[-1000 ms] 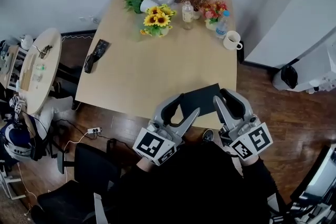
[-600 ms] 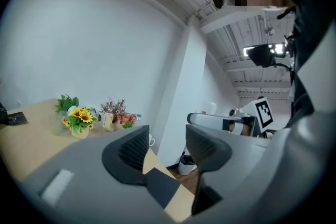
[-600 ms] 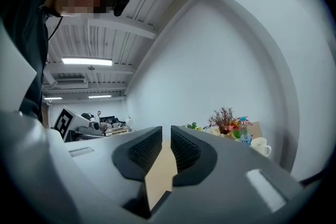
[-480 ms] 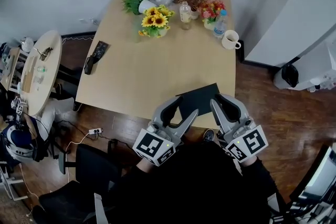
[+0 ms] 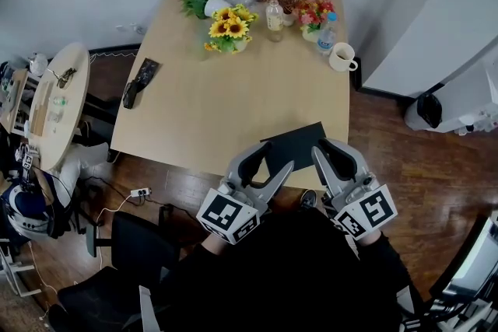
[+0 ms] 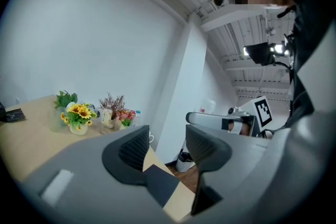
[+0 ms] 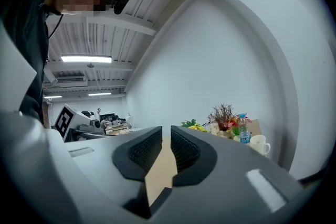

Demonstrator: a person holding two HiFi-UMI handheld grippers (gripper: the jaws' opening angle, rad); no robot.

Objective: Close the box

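The black box (image 5: 297,145) lies flat and closed at the near edge of the table (image 5: 233,97), toward its near right corner. The left gripper (image 5: 280,155) sits at the box's left end, jaws released and apart, with a box corner showing below the gap. The right gripper (image 5: 325,148) sits at the box's right end, jaws clenched together with nothing visible between the pads.

Bare tabletop (image 5: 226,101) stretches from the box (image 5: 297,144) at the near edge to the flowers (image 5: 229,29), bottles (image 5: 274,18) and mug (image 5: 340,57) crowding the far edge.
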